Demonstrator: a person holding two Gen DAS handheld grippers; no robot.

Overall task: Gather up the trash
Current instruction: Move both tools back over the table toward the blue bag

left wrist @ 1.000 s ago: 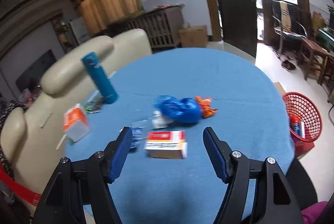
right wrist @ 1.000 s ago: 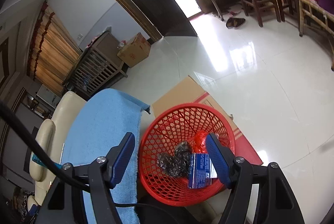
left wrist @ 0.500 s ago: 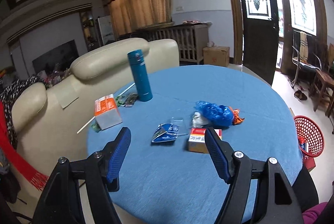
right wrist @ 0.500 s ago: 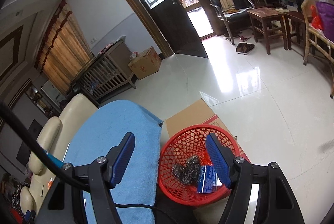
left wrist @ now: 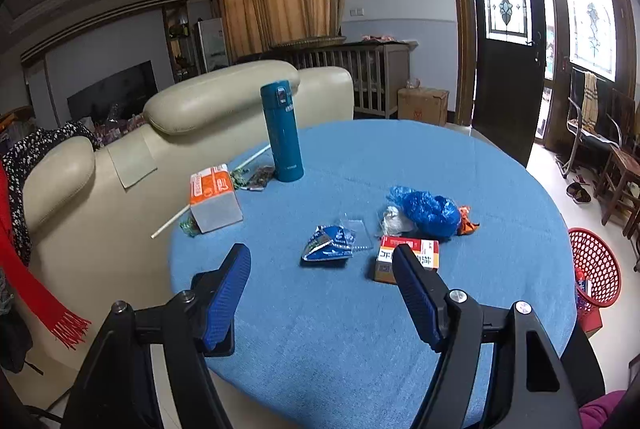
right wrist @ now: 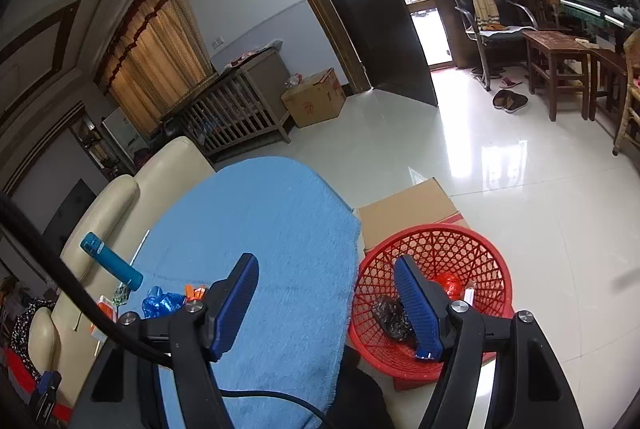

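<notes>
Trash lies on the round blue table (left wrist: pixel 360 329): a blue foil wrapper (left wrist: pixel 328 244), a red and white carton (left wrist: pixel 408 259), a crumpled blue bag (left wrist: pixel 428 209) with white plastic and an orange scrap beside it. My left gripper (left wrist: pixel 320 261) hovers open over the near part of the table, short of the wrapper, with nothing between its fingers. My right gripper (right wrist: pixel 326 271) is open and empty above the table's edge and the red basket (right wrist: pixel 492 269), which holds dark crumpled trash, red plastic and a small box.
A teal flask (left wrist: pixel 282 131) stands at the table's far side, with an orange and white box (left wrist: pixel 214 197), a white stick and small wrappers near it. A cream sofa (left wrist: pixel 120 157) borders the table. The basket rests on a cardboard box (right wrist: pixel 404 207) on the tiled floor.
The left gripper pulled back from the carton and rolled level, so more of the table shows. The right gripper rose and rolled, leaving the basket lower and to the right.
</notes>
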